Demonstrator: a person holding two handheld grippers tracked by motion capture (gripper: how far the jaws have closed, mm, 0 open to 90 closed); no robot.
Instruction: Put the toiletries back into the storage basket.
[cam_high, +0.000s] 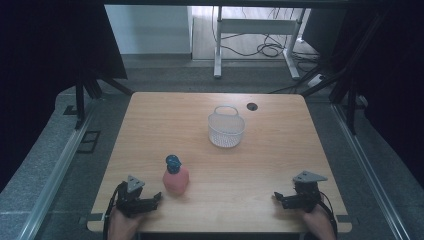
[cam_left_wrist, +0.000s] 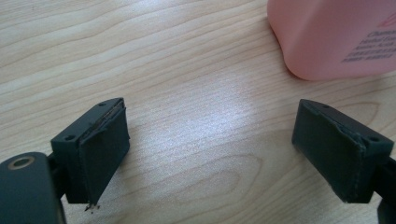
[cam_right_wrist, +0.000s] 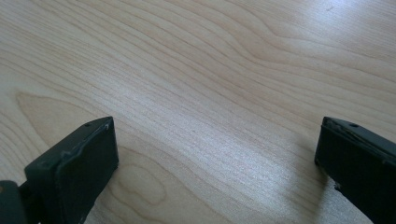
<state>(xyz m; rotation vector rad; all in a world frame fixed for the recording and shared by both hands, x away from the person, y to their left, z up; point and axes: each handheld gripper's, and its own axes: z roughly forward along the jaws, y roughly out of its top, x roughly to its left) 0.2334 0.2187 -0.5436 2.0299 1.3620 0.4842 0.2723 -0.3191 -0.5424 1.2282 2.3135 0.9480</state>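
While both tongs, left (cam_high: 156, 198) and right (cam_high: 276, 198), gape empty, we judge grasping the bottle (cam_high: 175, 179) beside the left comes next.

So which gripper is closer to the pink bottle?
Left. The left gripper sits just beside the pink bottle, jaws open. The right gripper is far across the table.
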